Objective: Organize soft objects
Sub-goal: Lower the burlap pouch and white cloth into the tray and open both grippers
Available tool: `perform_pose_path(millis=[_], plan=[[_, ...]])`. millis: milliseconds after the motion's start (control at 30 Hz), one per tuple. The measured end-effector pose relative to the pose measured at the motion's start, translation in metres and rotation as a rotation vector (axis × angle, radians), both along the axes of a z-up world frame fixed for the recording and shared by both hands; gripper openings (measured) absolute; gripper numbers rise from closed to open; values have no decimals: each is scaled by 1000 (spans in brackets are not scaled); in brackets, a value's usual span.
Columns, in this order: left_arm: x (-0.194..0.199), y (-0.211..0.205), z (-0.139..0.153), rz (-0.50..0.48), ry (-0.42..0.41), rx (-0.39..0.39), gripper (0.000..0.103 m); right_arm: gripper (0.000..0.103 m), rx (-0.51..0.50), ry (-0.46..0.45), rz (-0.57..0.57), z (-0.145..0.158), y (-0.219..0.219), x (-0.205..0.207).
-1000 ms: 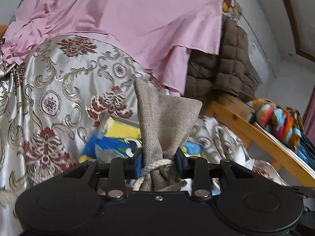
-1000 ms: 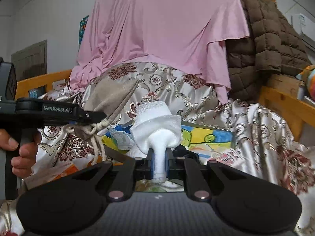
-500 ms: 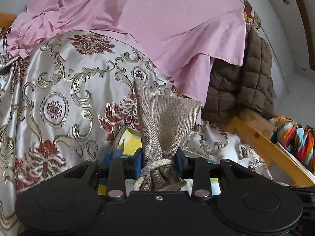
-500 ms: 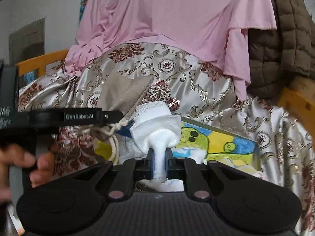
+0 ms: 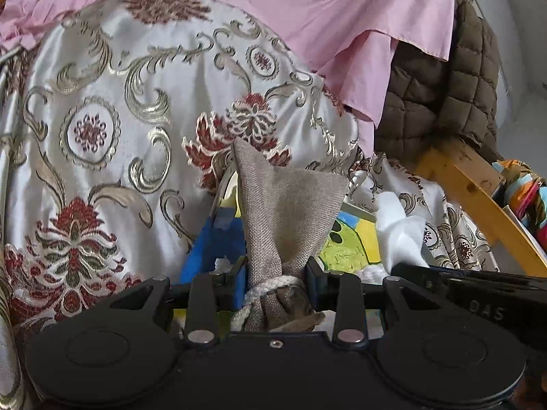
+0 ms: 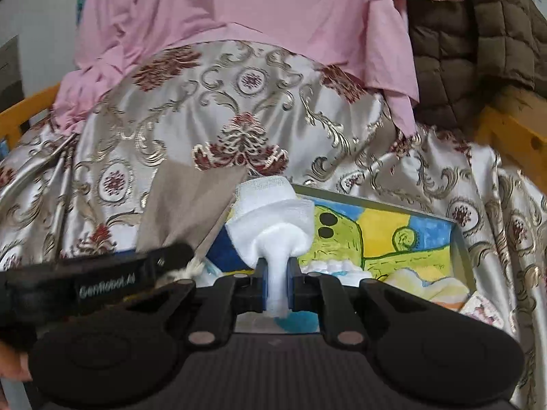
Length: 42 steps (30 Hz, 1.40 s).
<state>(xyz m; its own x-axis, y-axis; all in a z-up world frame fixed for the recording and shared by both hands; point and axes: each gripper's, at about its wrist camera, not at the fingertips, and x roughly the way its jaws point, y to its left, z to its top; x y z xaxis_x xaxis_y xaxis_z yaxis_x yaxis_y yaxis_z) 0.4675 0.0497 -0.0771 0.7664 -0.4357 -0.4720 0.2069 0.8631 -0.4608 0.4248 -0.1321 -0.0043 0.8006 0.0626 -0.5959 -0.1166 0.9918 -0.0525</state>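
The silver brocade cover (image 6: 280, 109) spreads over the whole heap in front of me, with the pink sheet (image 6: 259, 10) draped on top of it and a brown quilted jacket (image 6: 478, 41) hanging off to the right by the wooden frame (image 6: 512, 130), so the soft things that are too big to carry lie where they fell. Set into the folds of the cover is the open box (image 6: 458, 239) with the painted yellow, green and blue lining, and I judge it to be the place for the small items, since I have both claws aimed down toward it. My left claw (image 5: 276, 283) is clamped on the burlap pouch (image 5: 287, 205), gripping it right at the rope-tied neck, where the cloth is bunched and firm and will not slip, so the body of it stands up above the box. My right claw (image 6: 276, 283) is pinched together on the white gauze cloth (image 6: 273, 218), holding a narrow twisted tail so the rest blooms out above the pads. A few white bits already sit inside the box; what they are I cannot tell.
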Motion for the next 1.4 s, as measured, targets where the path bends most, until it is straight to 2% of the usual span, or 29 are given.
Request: perform_pose_path(millis=[333,500,733,867,1067,1100,1333,1400], plan=[[2,-4,0,-37,-1,27,37,12,-54,68,-24,-12,5,21],[2,-7,1,-59,5,51,37,12,-62,81,-39,-15,3,23],[2,-7,0,-73,19,43,39,16,-82,84,-60,-17,2,23],[2,-10,-1,-77,24,52,39,25,-93,87,-57,-20,3,22],[2,-8,-2,-56,30,54,46,37,-104,67,-54,-21,1,15],[2,-8,-2,-56,30,57,47,41,-104,64,-53,-21,0,14],[-7,-10,2,-56,16,93,63,61,-92,30,-49,-12,-4,3],[-10,-7,5,-50,14,88,64,67,-88,19,-48,-10,-7,-1]])
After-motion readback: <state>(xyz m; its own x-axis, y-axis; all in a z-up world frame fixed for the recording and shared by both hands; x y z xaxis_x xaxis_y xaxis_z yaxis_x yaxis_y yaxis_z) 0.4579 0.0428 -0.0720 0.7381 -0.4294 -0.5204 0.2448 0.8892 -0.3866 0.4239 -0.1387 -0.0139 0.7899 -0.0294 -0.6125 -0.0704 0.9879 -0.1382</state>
